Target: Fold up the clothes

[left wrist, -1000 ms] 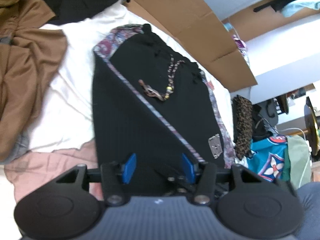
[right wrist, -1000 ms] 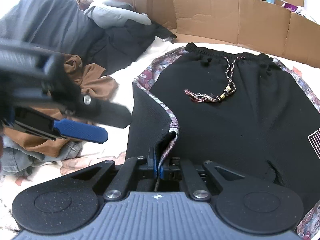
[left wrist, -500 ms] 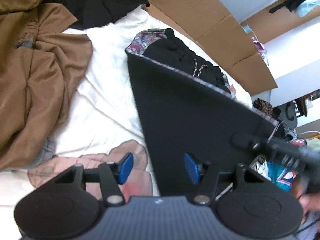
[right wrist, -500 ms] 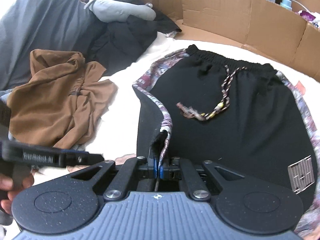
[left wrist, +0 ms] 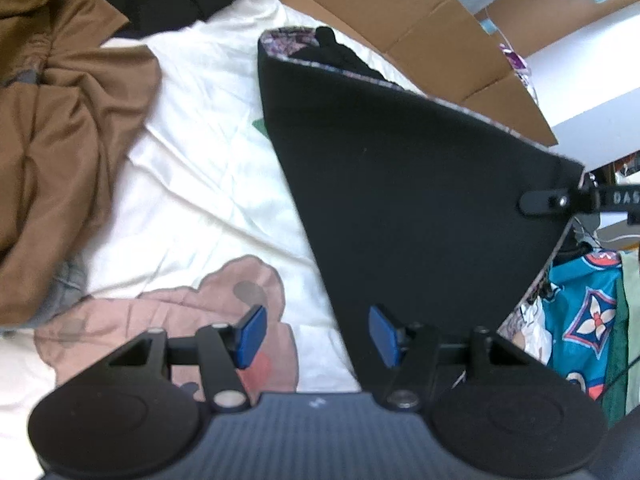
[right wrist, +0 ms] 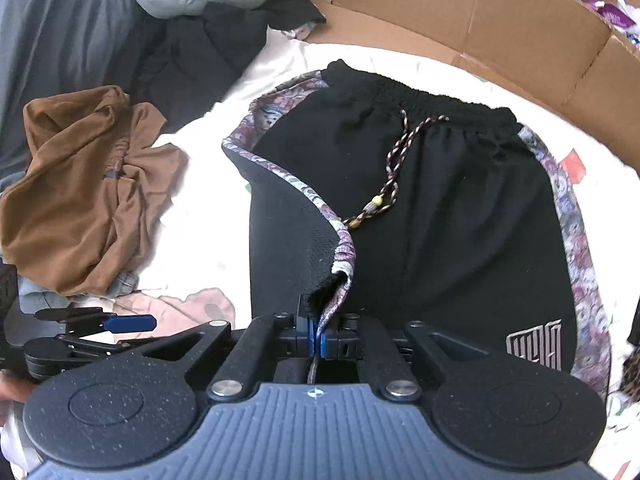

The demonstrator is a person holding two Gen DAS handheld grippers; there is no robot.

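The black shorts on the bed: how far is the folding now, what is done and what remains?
Done: the black shorts lie spread flat on the white sheet, waistband away from the cameras. In hand: the right gripper is shut on the patterned hem corner and holds that side lifted over the middle; the left gripper is open and holds nothing. Left: laying this half down and any further fold. The brown garment is still crumpled.

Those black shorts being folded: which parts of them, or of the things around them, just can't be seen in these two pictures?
- Left wrist view: the lifted flap of the black shorts hides the drawstring and waistband front.
- Right wrist view: the right gripper covers the shorts' lower hem; its jaws are shut on the patterned side trim.
- Right wrist view: the logo is too small to read.
- Both views: the grey fabric under the brown garment is mostly buried.
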